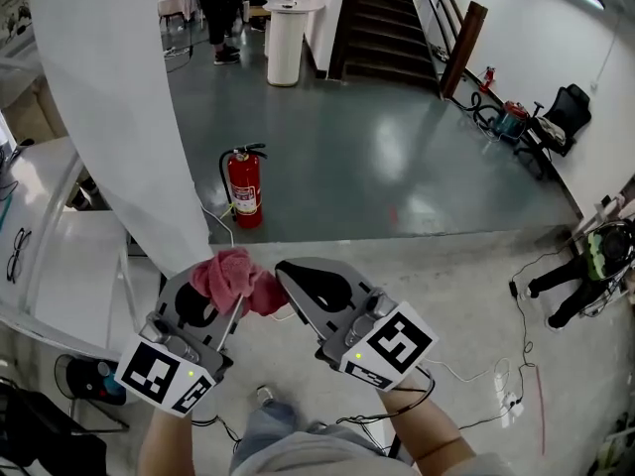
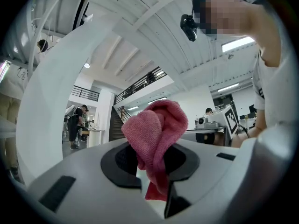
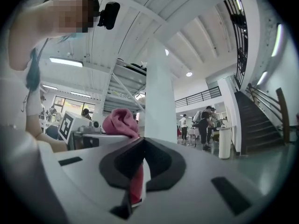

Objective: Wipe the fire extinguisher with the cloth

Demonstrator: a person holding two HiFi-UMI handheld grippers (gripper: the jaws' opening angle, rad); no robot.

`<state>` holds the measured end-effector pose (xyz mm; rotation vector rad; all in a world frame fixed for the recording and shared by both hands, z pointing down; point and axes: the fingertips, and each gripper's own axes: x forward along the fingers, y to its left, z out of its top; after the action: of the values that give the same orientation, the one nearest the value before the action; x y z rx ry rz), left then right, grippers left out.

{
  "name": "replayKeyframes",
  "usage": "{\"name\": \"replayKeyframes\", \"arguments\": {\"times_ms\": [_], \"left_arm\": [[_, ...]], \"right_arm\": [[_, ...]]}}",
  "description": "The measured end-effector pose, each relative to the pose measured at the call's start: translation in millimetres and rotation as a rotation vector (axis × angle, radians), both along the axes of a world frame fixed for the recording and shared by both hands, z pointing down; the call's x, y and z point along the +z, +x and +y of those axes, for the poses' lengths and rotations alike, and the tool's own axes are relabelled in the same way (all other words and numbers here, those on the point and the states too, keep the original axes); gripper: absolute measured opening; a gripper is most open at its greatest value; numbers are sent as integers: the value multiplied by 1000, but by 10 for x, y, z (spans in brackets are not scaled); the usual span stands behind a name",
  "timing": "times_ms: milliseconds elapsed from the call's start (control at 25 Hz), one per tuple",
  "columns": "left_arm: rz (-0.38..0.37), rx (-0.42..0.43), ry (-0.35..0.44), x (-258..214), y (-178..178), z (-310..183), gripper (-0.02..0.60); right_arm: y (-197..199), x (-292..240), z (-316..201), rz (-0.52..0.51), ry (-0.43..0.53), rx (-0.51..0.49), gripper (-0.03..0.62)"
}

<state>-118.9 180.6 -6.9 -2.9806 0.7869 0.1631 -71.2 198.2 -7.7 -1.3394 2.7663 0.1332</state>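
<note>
Both grippers hang low in front of the person, pointing out over the floor ahead. The left gripper (image 1: 220, 294) is clamped on a pink terry cloth (image 1: 234, 274). Its own view shows the cloth pinched between the black pads and bulging above them in a loose wad. The right gripper (image 1: 296, 281) has its jaws drawn together with the tips meeting. A red sliver shows through the slit lower down, and I cannot tell whether that is cloth or something beyond. One fold of the cloth lies just beside that gripper's tip.

The red fire extinguisher (image 1: 245, 188) stands upright on the grey floor, well apart from both grippers and just beside the foot of a white pillar (image 1: 109, 117). Wiping looks not yet begun, so the step in hand is the approach.

To do it well, I would go down low and bring the free wad, not the hard jaw tips, against the cylinder. Steadying the top at the black handle (image 1: 249, 150) with the right gripper should stop the extinguisher tipping. The strokes should run from the top downward. The pillar crowds one side, and a pale cable (image 1: 214, 218) trails near the base.

As for containers, the extinguisher's cylinder is the only one nearby, and it is sealed, so its contents do not show. A white round stand (image 1: 284, 46) farther off near the stairs shows nothing of what it may hold.
</note>
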Motion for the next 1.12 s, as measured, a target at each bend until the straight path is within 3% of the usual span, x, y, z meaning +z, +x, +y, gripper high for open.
{"name": "replayKeyframes", "arguments": {"times_ms": [160, 440, 760, 1120], "left_arm": [[-5, 22, 0, 1, -92, -342, 101], [4, 47, -11, 64, -136, -1033, 101], [13, 29, -34, 234, 295, -1755, 101], [23, -92, -13, 144, 986, -2575, 101]], "right_arm": [[-13, -57, -350, -48, 2, 33, 6], [36, 26, -969, -38, -19, 80, 6], [488, 183, -1730, -26, -34, 66, 6], [1115, 7, -2738, 13, -35, -91, 6]]}}
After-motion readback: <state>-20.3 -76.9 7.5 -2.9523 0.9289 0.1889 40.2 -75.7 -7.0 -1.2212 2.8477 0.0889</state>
